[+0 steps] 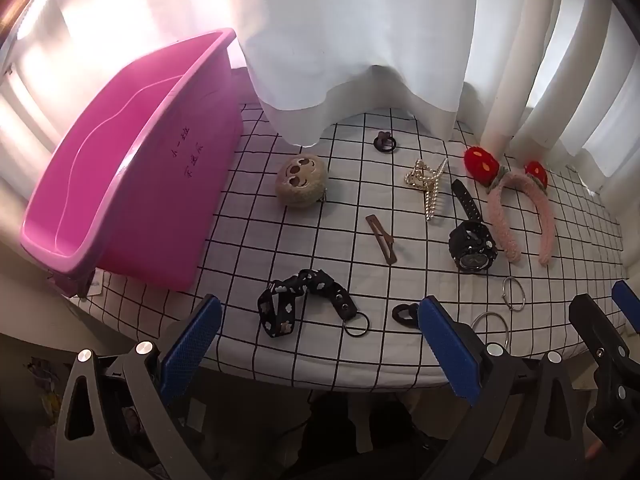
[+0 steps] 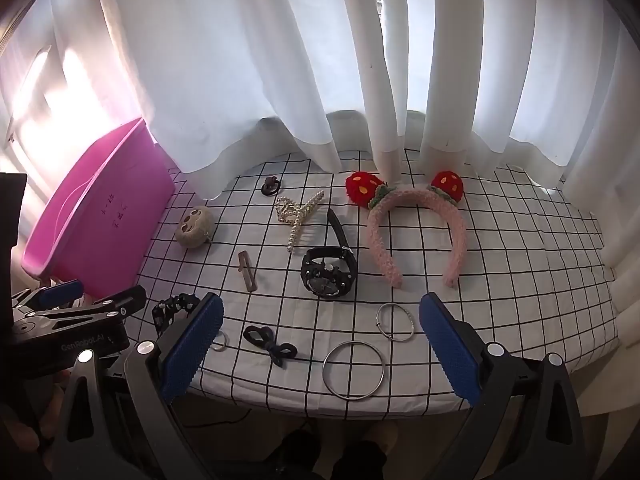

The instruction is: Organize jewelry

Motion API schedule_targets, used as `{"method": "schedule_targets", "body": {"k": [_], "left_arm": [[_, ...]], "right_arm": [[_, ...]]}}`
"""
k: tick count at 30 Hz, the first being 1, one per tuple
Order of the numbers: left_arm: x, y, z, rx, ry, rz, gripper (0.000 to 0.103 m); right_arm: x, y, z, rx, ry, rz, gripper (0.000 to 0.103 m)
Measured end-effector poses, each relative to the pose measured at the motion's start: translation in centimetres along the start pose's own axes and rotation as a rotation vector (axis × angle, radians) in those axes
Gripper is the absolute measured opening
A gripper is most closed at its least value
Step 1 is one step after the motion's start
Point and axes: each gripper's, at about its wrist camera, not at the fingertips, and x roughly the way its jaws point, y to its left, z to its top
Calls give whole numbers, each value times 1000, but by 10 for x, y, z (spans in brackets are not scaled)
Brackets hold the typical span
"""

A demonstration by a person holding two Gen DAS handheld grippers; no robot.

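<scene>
Both tools hover at the near edge of the table (image 2: 520,264), which is covered with a white cloth in a black grid. The left tool (image 1: 320,344) has its blue pads spread wide with nothing between them, and the right tool (image 2: 320,344) is likewise spread wide and empty. The jewelry lies scattered across the cloth. A pink bin (image 1: 132,184) stands at the left side of the table with handwriting on its wall; none of the scattered pieces shows inside it. Just right of the bin sits a round beige plush charm (image 1: 301,183) with a face. Farther back, close to the white curtain (image 2: 280,80), is a small dark ring-shaped piece (image 2: 271,185). A pearl hair claw (image 2: 298,216) lies in the middle, with a black watch (image 2: 329,270) just to its right, its strap pointing away. A brown flat hair clip (image 1: 382,239) lies between the charm and the watch. On the right rests a pink fuzzy headband (image 2: 416,232) with two red strawberry ears, open end toward the near edge. Nearer the tools are a black patterned strap (image 1: 298,300) with a key ring, a black bow-shaped hair tie (image 2: 270,342), a thin silver bangle (image 2: 395,322) and a larger plain silver bangle (image 2: 354,370), the two bangles near each other but apart.
</scene>
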Motion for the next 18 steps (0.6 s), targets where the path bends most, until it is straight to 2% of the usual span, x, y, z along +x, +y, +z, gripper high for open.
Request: {"method": "schedule_targets", "body": {"k": [18], "left_arm": [[0, 0, 0, 0, 5, 5, 97]], "right_arm": [[0, -3, 3, 1, 1, 3, 94]]}}
